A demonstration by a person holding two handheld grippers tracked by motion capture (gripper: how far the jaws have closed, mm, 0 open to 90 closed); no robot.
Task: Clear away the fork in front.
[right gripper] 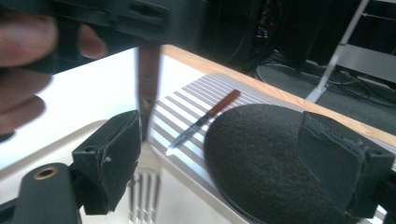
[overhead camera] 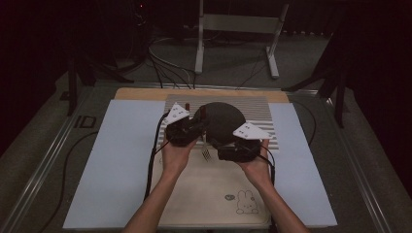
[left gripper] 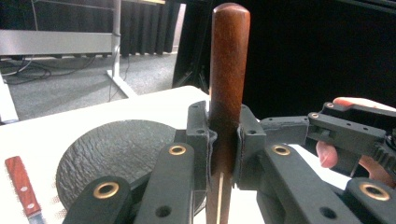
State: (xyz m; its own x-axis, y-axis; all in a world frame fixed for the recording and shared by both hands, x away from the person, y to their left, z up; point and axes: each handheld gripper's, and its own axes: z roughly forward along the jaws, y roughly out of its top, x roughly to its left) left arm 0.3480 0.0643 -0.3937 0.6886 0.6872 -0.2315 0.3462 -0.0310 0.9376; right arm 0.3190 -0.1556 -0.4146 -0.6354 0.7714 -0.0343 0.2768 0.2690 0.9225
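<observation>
Fork (left gripper: 227,88) tines cut off by the left gripper view's bottom edge, knife (left gripper: 22,186) blade cropped at that edge, hand (right gripper: 28,56) blurred in the right gripper view, fork handle smeared there

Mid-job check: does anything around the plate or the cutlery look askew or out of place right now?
Only the fork stands out: it stands upright, tines down over the mat, its wooden handle clamped in the left gripper. The right gripper is open beside it. The knife lies flat on the striped mat, left of the dark plate.
</observation>
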